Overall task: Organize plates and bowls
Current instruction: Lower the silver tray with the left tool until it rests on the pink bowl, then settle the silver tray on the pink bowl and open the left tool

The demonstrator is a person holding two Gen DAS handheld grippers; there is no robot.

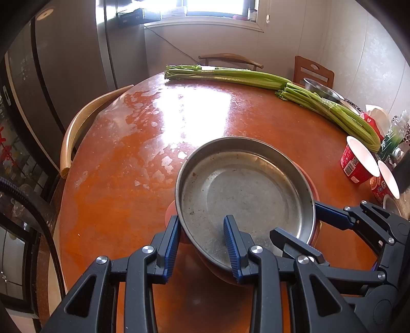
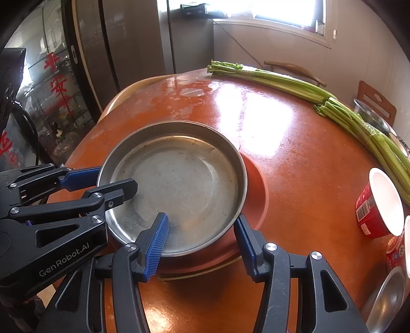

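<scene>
Bare table (image 1: 128, 158) left of steel plate (image 1: 246, 189); celery (image 1: 333, 112) and cups (image 1: 358, 161), perhaps more, crowd right.

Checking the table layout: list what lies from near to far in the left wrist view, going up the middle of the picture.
left gripper → steel plate → bare stretch of the orange table → celery → wooden chair → window sill.

Round table (image 1: 128, 153) with glossy orange-brown top, worn pale patches near its far-left edge. Bright window (image 1: 212, 7) in far wall throws glare across the surface. Tall refrigerator (image 1: 77, 64) stands at left. Wooden chairs (image 1: 230, 60) stand around the far edge.
</scene>
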